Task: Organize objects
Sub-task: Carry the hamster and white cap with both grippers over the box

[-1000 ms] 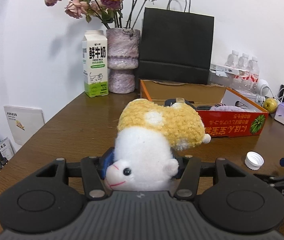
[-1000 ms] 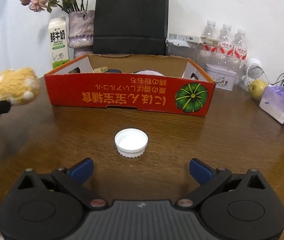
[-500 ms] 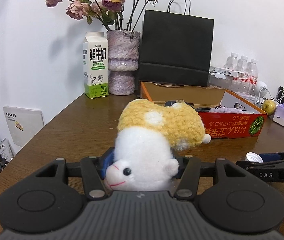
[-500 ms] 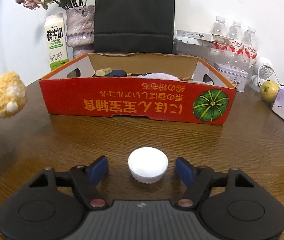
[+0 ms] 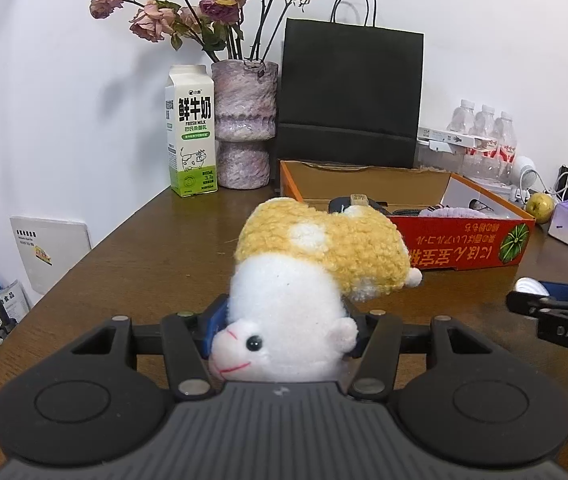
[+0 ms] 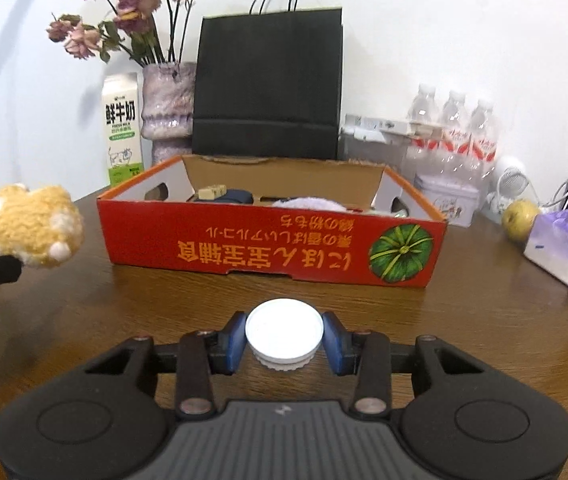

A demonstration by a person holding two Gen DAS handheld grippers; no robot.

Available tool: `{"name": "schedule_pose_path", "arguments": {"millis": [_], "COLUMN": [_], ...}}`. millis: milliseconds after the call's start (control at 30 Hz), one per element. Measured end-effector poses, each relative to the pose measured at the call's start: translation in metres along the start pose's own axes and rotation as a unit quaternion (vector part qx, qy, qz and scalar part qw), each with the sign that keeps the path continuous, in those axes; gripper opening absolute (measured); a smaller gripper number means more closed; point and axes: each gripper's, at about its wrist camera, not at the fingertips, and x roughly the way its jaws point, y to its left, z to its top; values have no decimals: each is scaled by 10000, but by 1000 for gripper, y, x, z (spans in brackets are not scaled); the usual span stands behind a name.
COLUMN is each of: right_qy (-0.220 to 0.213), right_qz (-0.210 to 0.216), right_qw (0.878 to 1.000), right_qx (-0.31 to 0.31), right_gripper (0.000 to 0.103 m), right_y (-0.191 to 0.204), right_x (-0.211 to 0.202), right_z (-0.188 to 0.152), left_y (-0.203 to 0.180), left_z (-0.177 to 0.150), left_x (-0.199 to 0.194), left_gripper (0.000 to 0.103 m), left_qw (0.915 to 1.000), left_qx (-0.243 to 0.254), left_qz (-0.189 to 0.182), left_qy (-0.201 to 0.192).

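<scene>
My left gripper (image 5: 284, 320) is shut on a white and yellow plush toy (image 5: 304, 276) and holds it above the brown table (image 5: 155, 256); the toy also shows at the left of the right wrist view (image 6: 31, 226). My right gripper (image 6: 283, 338) is shut on a white bottle cap (image 6: 282, 332), its blue pads touching both sides, just above the table. It shows at the right edge of the left wrist view (image 5: 556, 304). The red cardboard box (image 6: 267, 248) stands behind the cap, open on top, with several items inside.
A milk carton (image 5: 191, 132), a vase of dried roses (image 5: 243, 120) and a black paper bag (image 5: 350, 96) stand at the back. Water bottles (image 6: 454, 132), a tin (image 6: 446, 204), an apple (image 6: 520, 218) and a purple packet (image 6: 560, 246) are at the right.
My right gripper moved forward around the bottle cap, closed on it and lifted it slightly. My left gripper kept holding the plush toy almost still.
</scene>
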Motion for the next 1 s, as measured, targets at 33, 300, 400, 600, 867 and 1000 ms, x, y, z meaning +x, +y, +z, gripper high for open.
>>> {"name": "schedule_pose_path", "arguments": {"millis": [33, 300, 400, 600, 867, 1000], "right_qy": [-28, -189, -271, -440, -643, -749], "right_qz": [-14, -34, 0, 74, 204, 288], "right_qw": [10000, 9998, 9996, 9990, 9977, 9967], "right_qx": [-7, 38, 33, 51, 64, 72], "right_gripper": [39, 39, 39, 39, 39, 39], "right_y": [-2, -12, -15, -21, -23, -28], "right_x": [-3, -25, -33, -49, -63, -67], "right_z": [-1, -7, -10, -13, -11, -5], "left_y": [-1, -10, -16, -34, -59, -70], "left_z": [-1, -7, -8, -11, -9, -5], "left_x": [-1, -7, -12, -23, -29, -28], "left_gripper": [56, 56, 56, 56, 56, 56], "left_qw": [10000, 10000, 10000, 10000, 9999, 9999], "left_qx": [11, 29, 10, -8, -28, -22], "left_qz": [0, 28, 25, -49, -104, -108], "left_qy": [-1, 28, 33, 8, -14, -44]}}
